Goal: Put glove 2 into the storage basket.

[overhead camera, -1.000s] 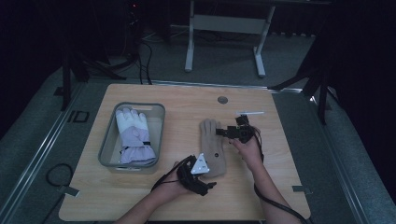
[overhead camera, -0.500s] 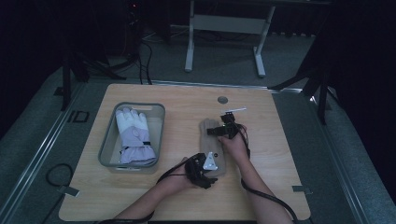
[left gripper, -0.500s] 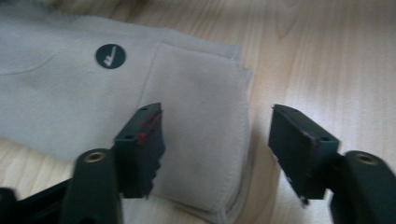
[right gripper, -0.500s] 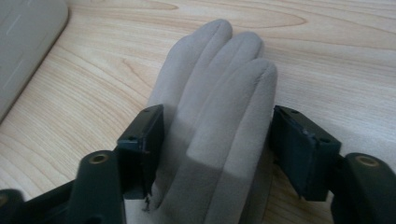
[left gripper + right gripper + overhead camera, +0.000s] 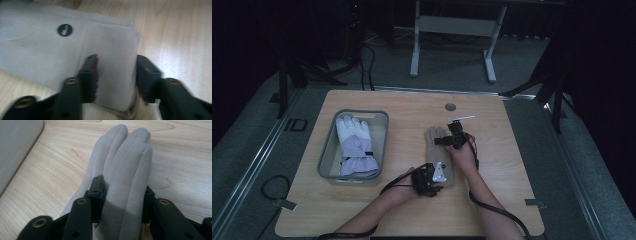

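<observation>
At table centre, both grippers have just closed, left gripper (image 5: pixel 116 75) on cuff, right gripper (image 5: pixel 123 195) on fingers of the flat beige suede glove (image 5: pixel 438 155); thin pinches on the soft cloth may slip when lifted.

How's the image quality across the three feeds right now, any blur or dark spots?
High view: table evenly lit, surroundings nearly black. Left gripper view: soft and slightly smeared, grey glove cuff and jaw edges blurred. Right gripper view: sharper on the glove's fingers, with the near jaws soft and shadow below the glove.
</observation>
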A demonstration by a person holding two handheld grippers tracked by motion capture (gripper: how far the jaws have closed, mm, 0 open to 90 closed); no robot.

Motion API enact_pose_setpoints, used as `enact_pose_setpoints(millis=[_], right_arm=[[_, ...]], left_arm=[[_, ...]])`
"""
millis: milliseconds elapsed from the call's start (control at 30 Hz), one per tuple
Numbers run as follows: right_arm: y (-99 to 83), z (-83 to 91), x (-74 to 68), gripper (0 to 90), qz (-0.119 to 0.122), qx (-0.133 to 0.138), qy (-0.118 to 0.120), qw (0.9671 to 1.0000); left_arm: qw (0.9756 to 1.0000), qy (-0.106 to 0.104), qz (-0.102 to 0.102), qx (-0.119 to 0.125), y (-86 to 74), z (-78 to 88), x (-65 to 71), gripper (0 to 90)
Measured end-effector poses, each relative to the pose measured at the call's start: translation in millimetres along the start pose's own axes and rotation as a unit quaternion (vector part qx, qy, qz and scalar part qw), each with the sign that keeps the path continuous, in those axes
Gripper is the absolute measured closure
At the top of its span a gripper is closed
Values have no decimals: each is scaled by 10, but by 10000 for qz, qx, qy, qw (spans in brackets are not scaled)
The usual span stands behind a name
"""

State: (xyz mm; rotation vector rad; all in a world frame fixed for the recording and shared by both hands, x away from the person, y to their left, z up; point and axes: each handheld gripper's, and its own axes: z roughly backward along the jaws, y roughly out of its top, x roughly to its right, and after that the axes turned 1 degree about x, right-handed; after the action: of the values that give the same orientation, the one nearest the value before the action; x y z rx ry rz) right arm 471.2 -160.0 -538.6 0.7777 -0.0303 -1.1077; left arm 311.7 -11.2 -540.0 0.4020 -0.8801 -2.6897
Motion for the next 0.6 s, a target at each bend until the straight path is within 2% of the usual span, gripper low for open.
enact_pose_setpoints(millis=[33,133,367,467,600], right_arm=[[-5,0,-3,672,2,29,4,10000],[-18,17,-28,703,29,126,-62,9999],[30,96,-84,749,40,189,-6,9998],[58,154,-106,749,-18,284,166,9995],[105,208,-172,749,85,328,136,9993]], left_arm=[[10000,77,-36,-2,3,4,-2,720],[9999,114,-26,51,6,20,1,798],[10000,35,-6,17,50,145,-22,821],[10000,75,-60,11,77,224,-20,821],[9999,147,-89,-16,92,330,-31,820]])
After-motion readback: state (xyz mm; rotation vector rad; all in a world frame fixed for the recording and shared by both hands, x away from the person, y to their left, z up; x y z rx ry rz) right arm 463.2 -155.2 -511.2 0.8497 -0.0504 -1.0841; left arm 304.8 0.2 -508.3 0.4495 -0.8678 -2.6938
